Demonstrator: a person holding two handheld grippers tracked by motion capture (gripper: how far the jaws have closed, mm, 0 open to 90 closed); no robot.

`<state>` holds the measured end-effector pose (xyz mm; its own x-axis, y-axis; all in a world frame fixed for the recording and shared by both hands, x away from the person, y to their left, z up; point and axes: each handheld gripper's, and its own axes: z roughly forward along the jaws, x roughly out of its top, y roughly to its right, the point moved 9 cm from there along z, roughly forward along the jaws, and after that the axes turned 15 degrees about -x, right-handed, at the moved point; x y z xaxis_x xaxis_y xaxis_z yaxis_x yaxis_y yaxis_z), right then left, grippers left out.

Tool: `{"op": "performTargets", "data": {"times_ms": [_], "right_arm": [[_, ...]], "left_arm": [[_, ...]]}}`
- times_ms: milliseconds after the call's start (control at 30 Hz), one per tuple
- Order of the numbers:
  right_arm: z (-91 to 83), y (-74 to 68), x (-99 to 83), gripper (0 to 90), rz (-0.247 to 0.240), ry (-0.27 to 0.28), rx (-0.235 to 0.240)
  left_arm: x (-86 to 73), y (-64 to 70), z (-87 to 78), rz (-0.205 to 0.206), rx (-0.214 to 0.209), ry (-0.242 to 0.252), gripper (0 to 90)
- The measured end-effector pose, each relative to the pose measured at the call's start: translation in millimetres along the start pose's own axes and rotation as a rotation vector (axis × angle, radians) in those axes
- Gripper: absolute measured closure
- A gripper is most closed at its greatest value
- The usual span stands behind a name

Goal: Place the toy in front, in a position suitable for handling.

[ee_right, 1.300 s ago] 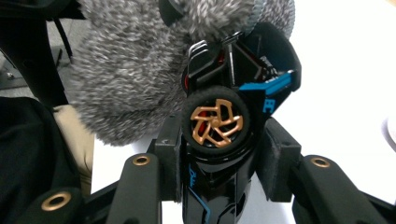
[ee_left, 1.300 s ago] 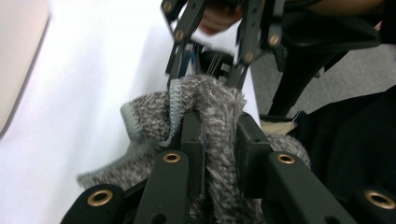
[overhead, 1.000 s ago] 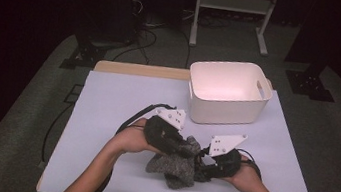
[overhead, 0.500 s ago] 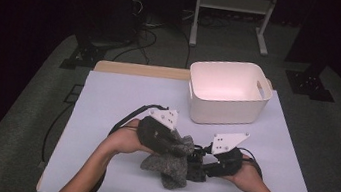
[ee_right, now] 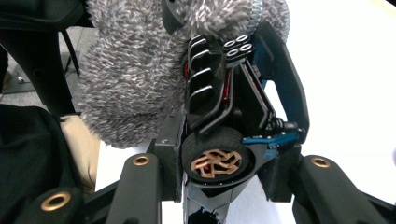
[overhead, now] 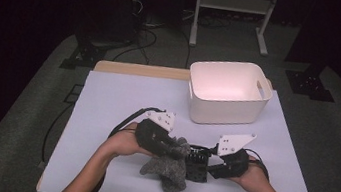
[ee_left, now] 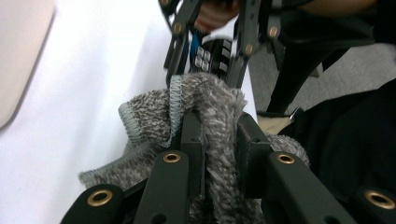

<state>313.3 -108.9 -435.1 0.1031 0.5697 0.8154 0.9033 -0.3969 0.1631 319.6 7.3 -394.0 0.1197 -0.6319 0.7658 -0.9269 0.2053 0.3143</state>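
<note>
A grey fuzzy cloth (overhead: pixel 167 170) is bunched at the table's near middle, and my left gripper (overhead: pixel 178 150) is shut on a fold of it. In the left gripper view the cloth (ee_left: pixel 205 100) is pinched between the jaws of the left gripper (ee_left: pixel 219 128). A black toy car (overhead: pixel 197 164) with blue trim sits right of the cloth, with my right gripper (overhead: pixel 205 164) shut on it. In the right gripper view the right gripper (ee_right: pixel 224 161) clamps the car (ee_right: pixel 233 102) at a copper-hubbed wheel (ee_right: pixel 216 161). There the cloth (ee_right: pixel 135 70) presses against the car's upper left side.
A white plastic bin (overhead: pixel 227 111) stands at the back right of the pale table (overhead: pixel 122 99), and it looks empty. A wooden strip (overhead: pixel 137 69) runs along the far edge. Cables trail from both grippers, and dark floor with stands lies beyond.
The left gripper has shifted slightly left and nearer with the cloth, which now drapes lower against the car. The right gripper with the car has barely moved.
</note>
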Motion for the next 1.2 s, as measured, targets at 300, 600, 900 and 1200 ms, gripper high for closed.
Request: {"op": "performTargets", "data": {"times_ms": [300,600,900,1200], "right_arm": [[13.1,-1.9,13.2,56.8,-0.006,0.029,0.010],[20.4,-4.2,19.6,56.2,-0.018,0.007,0.023],[4.6,2.0,18.7,54.1,-0.083,-0.071,-0.028],[-5.8,3.8,7.4,56.4,-0.061,-0.070,-0.005]], "left_arm": [[4.9,3.9,-13.6,0.011,0.028,-0.022,76.5],[3.6,6.9,-16.5,0.021,0.039,-0.015,76.5],[8.7,1.6,5.9,0.019,0.008,-0.033,76.4],[8.6,-1.2,15.0,0.030,-0.033,0.016,76.3]]}}
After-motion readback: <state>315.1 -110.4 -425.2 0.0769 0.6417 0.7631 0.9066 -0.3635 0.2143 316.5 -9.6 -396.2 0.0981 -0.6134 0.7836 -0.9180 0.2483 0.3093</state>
